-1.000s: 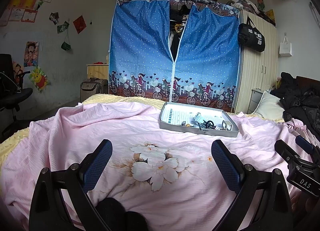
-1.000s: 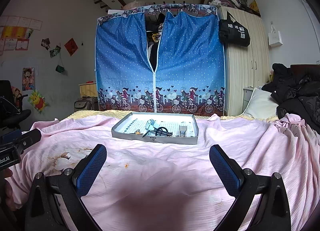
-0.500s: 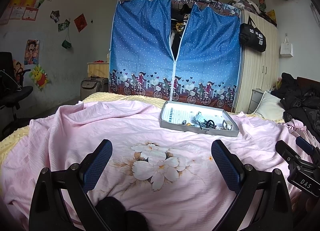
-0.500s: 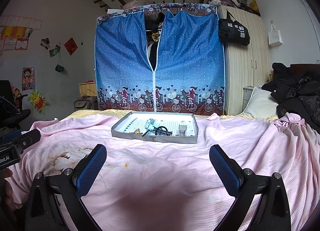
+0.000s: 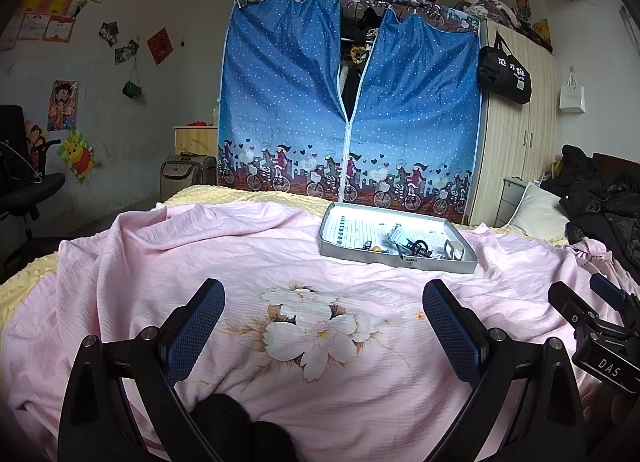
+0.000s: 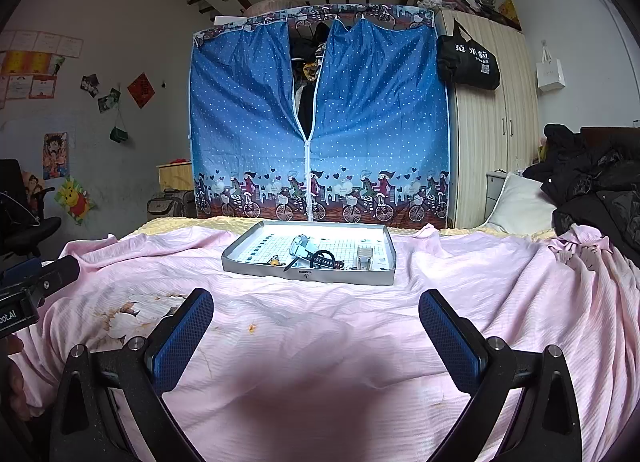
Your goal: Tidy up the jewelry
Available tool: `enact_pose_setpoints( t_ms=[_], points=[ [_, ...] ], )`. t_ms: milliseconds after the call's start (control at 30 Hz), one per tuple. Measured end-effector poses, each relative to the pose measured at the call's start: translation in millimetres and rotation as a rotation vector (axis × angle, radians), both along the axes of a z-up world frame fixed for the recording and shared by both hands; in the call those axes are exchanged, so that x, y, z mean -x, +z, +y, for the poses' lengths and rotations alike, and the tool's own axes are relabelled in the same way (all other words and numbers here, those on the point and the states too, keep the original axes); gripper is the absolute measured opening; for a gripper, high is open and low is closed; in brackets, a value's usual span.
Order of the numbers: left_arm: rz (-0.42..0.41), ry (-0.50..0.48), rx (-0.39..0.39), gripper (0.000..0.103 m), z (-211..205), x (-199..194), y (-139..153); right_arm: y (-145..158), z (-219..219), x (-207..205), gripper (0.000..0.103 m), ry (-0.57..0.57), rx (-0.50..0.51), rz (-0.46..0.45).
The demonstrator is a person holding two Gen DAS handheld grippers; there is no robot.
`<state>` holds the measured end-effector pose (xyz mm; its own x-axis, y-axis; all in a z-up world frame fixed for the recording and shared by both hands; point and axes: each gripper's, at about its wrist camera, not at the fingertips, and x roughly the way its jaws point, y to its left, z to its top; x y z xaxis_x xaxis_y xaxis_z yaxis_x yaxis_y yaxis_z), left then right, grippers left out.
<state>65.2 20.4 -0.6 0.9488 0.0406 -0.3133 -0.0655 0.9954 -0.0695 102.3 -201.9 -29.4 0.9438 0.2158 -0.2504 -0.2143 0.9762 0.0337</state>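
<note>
Both the left tool (image 5: 323, 320) and right tool (image 6: 316, 326) gape wide and empty, well short of the grey tray (image 6: 256, 266) on the pink bedsheet (image 6: 320, 342). Inside the tray, the jewelry (image 6: 316, 258) lies tangled near its front wall; a grab could lift several pieces together, or tip the tray on soft bedding.

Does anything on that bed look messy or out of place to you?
Nothing is spilled or broken. The small items in the grey tray lie jumbled toward its near edge rather than sorted, and a black band sprawls across them. The pink bedspread is rumpled and has a few small orange-brown marks.
</note>
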Motion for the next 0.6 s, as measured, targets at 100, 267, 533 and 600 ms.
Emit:
enact_pose_setpoints(
  t_ms=[100,267,533,600],
  points=[
    [0.0,0.0,-0.002,0.097,0.0,-0.2,0.0,0.5,-0.2,-0.8,0.103,0.001,0.0,0.0],
    [0.0,-0.001,-0.003,0.097,-0.4,0.4,-0.6,0.7,-0.2,-0.7,0.103,0.001,0.001,0.0],
    [0.0,-0.003,-0.005,0.097,-0.8,0.5,-0.6,0.8,-0.5,-0.3,0.103,0.001,0.0,0.001],
    [0.0,-0.003,-0.004,0.097,-0.6,0.3,-0.4,1.4,-0.4,-1.0,0.103,0.001,0.001,0.001]
  ],
)
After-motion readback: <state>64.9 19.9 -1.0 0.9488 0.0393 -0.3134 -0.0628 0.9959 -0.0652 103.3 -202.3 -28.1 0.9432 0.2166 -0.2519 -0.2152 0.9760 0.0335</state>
